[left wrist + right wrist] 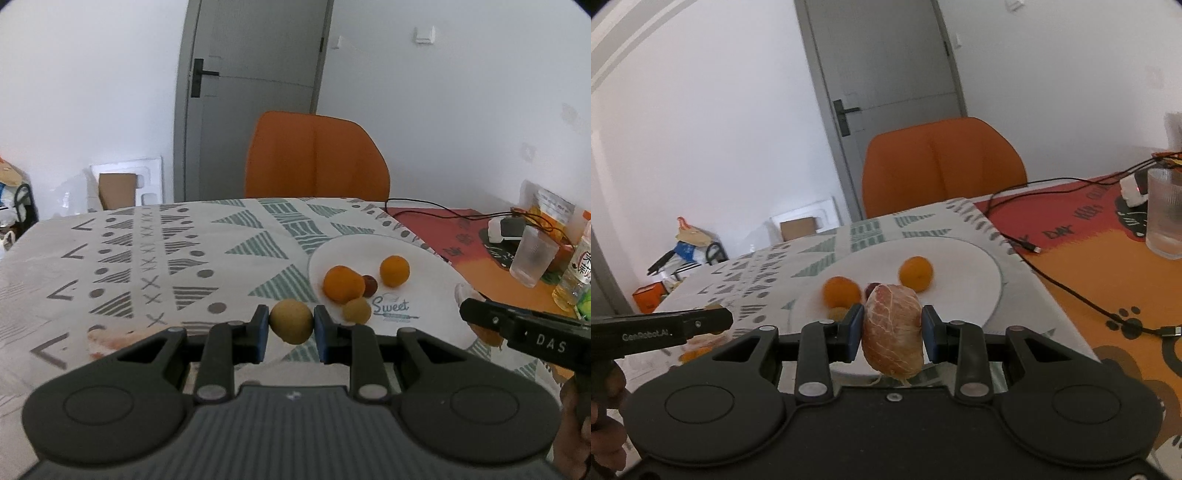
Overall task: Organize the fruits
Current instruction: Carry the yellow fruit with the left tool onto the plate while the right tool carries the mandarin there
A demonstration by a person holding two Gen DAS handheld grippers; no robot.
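My left gripper (291, 326) is shut on a small yellow-brown round fruit (291, 320), held above the patterned tablecloth just left of the white plate (417, 280). The plate holds two oranges (343, 284) (394, 270), a dark red fruit (370, 285) and a small tan fruit (357, 311). My right gripper (892, 328) is shut on a peeled citrus fruit (892, 328) with white pith, held over the near rim of the plate (967, 273). The oranges (842, 291) (916, 274) lie beyond it. The right gripper's side shows in the left wrist view (517, 328).
An orange chair (316, 157) stands at the table's far side. On the orange mat to the right are a clear glass (1165, 214), a black cable (1071, 288), a charger (504, 227) and a bottle (576, 273). Orange peel (698, 347) lies on the cloth left of the plate.
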